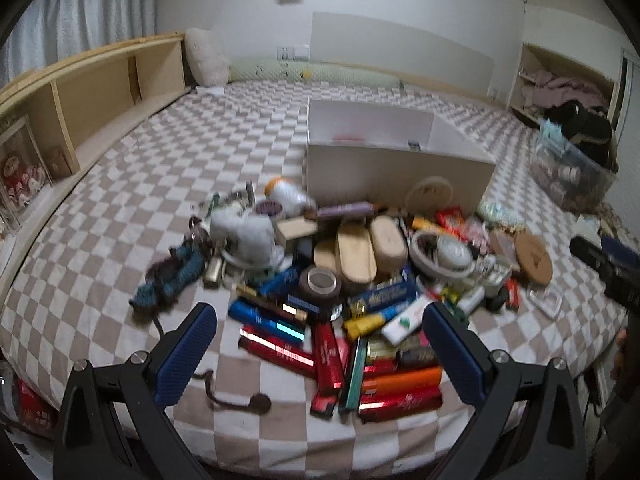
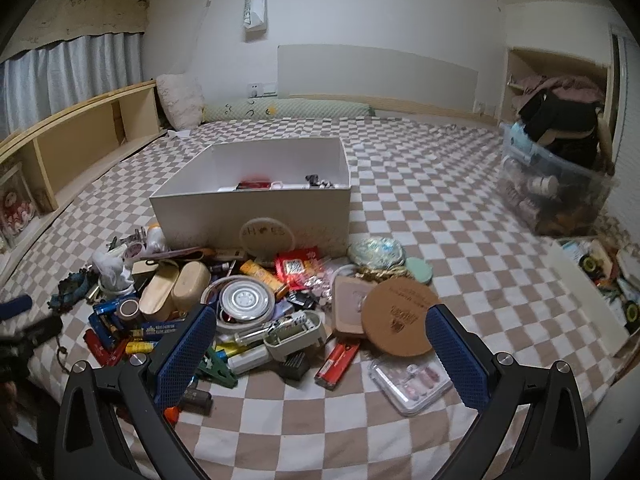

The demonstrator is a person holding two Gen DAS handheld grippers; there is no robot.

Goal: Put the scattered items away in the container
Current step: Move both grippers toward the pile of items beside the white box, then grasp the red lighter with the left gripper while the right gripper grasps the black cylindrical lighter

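A white cardboard box (image 2: 248,216) stands open on the checkered bed, with a few small items inside; in the left wrist view the white box (image 1: 396,168) sits behind the pile. In front of it lies a heap of scattered items: red, blue and orange lighters (image 1: 332,356), a tape roll (image 1: 320,280), a round cork lid (image 2: 400,320), a clear plastic case (image 2: 412,380). My left gripper (image 1: 320,320) hangs open just above the lighters, holding nothing. My right gripper (image 2: 320,320) is open over the right part of the heap, also holding nothing.
A clear storage bin (image 2: 560,196) full of clutter stands at the right of the bed. A second open box (image 2: 600,280) of odds and ends sits at the right edge. A wooden shelf (image 1: 80,92) lines the left side. Pillows (image 2: 180,100) lie at the head.
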